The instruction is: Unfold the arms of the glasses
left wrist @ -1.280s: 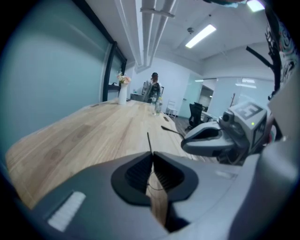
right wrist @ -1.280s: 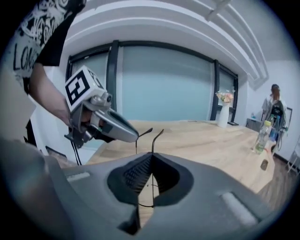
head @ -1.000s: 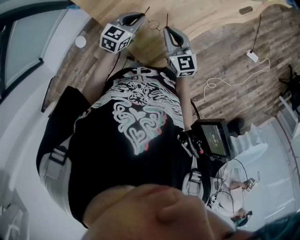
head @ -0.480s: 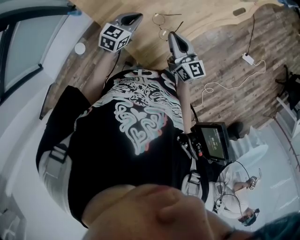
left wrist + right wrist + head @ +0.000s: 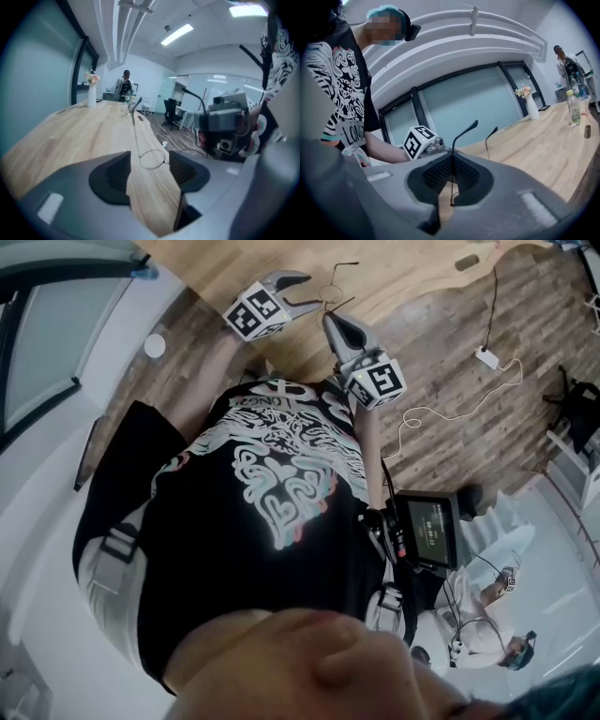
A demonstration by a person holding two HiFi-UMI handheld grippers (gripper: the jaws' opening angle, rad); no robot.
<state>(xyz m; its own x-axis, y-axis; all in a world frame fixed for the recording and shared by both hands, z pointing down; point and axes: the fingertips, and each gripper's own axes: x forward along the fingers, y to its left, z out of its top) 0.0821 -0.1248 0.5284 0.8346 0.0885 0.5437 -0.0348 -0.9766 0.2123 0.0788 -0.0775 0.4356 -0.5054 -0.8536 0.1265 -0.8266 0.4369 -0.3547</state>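
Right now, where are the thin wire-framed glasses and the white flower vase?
thin wire-framed glasses (image 5: pixel 152 159), left gripper view, on one round lens.
white flower vase (image 5: pixel 533 108), right gripper view, on its body.

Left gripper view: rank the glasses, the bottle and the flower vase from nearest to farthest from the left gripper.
1. glasses: lens between the left gripper's jaws, which have just been opening and stand apart.
2. bottle: well ahead, near centre.
3. flower vase: farthest, left of the bottle.

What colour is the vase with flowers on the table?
White. The vase shows best in the right gripper view.
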